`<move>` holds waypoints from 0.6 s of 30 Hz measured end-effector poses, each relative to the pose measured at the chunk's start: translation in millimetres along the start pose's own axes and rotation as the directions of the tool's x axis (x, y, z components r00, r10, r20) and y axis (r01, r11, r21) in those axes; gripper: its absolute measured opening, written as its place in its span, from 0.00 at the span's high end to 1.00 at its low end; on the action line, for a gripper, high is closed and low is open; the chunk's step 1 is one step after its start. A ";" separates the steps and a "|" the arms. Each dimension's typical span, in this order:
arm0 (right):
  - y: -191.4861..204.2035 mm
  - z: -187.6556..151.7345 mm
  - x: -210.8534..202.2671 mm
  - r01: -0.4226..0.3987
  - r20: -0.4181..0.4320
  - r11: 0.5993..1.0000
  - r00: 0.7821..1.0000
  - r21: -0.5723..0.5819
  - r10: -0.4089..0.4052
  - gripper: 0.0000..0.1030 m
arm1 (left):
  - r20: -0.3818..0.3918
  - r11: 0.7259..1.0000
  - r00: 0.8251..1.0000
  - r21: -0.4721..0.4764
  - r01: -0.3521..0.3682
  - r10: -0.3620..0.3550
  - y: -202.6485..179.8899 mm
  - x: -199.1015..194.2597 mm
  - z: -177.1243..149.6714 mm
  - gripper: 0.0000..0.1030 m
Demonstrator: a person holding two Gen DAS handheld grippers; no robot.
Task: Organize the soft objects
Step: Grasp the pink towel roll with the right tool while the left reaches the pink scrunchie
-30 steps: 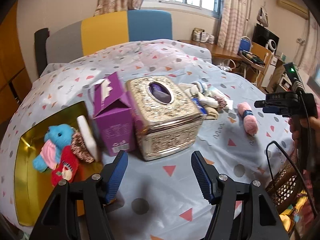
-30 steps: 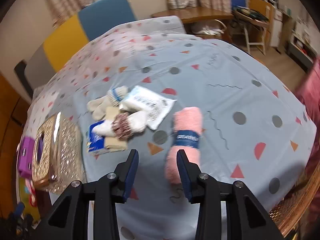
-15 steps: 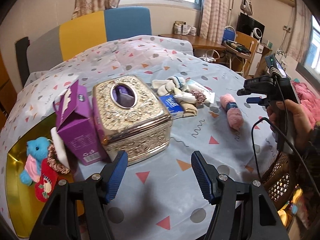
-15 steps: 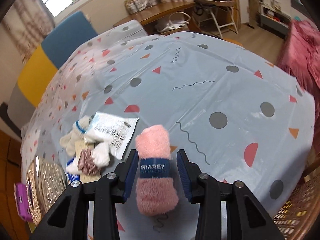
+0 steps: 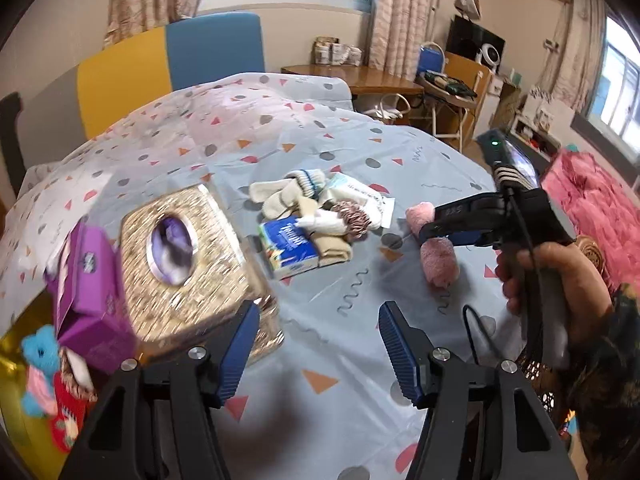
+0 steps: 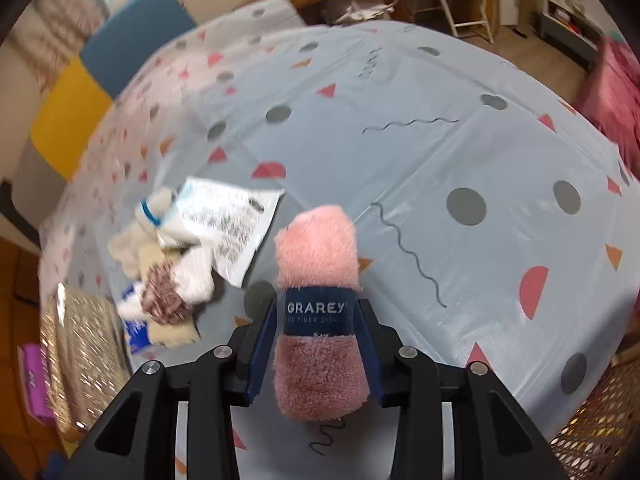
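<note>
A rolled pink fluffy cloth [image 6: 316, 256] with a navy band lies on the patterned tablecloth. My right gripper [image 6: 316, 312] straddles it at the band, one blue pad on each side, and the roll does not look squeezed. In the left wrist view the same roll [image 5: 440, 264] lies under the right gripper [image 5: 436, 232], which a hand holds. A heap of cream socks and a brown scrunchie [image 5: 320, 208] lies mid-table. My left gripper [image 5: 318, 320] hovers over bare cloth near the front; its jaws are closing slightly with nothing between them.
A gold tissue box [image 5: 180, 256] and a purple carton [image 5: 88, 300] stand at the left. Beside them a gold tray [image 5: 10, 412] holds a blue plush bear [image 5: 38, 352] and a red plush. A blue tissue pack [image 5: 288, 246] and a white packet [image 6: 228, 220] lie by the socks.
The right gripper has come down and forward over the pink roll, which now sits deep between its jaws. The left gripper has swung right across the table, so the gold box and tray slid left.
</note>
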State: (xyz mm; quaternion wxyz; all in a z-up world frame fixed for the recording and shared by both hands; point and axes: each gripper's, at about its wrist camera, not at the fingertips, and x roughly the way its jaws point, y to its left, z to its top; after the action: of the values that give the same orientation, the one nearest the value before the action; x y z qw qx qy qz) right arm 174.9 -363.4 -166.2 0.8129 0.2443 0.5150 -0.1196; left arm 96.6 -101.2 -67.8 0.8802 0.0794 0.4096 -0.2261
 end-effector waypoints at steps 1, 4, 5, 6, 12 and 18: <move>1.7 -0.4 3.5 0.009 -0.012 1.000 1.000 -0.005 -0.009 0.61 | -0.002 1.000 1.000 0.020 -0.004 0.005 -4.8 4.4 5.5 0.39; 7.4 -1.7 11.4 0.056 -0.043 0.998 0.997 -0.042 -0.058 0.61 | -0.019 0.998 1.000 0.062 -0.012 0.013 -15.7 16.6 19.0 0.39; 7.3 -1.7 12.8 0.058 -0.048 0.997 0.997 -0.042 -0.060 0.61 | -0.019 0.997 1.000 0.073 -0.017 0.018 -17.7 20.0 21.8 0.39; 6.9 -1.9 14.2 0.056 -0.054 0.998 0.997 -0.036 -0.058 0.61 | -0.021 0.996 0.999 0.087 -0.028 0.030 -20.6 24.5 25.2 0.39; 7.5 0.4 11.5 0.087 -0.033 0.995 0.996 -0.049 -0.088 0.68 | -0.065 0.984 0.996 0.168 -0.057 0.068 -38.4 61.5 42.5 0.39; -13.5 9.8 3.9 0.065 -0.003 0.995 0.998 0.069 -0.065 0.65 | -0.103 0.955 0.985 0.279 -0.104 0.137 -57.1 107.5 55.4 0.39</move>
State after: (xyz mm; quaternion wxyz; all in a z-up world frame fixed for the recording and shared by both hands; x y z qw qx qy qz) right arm 178.2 -379.8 -170.0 0.7995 0.2554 0.5184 -0.1638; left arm 168.7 -205.6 -110.5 0.8465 0.2382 0.4217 -0.2209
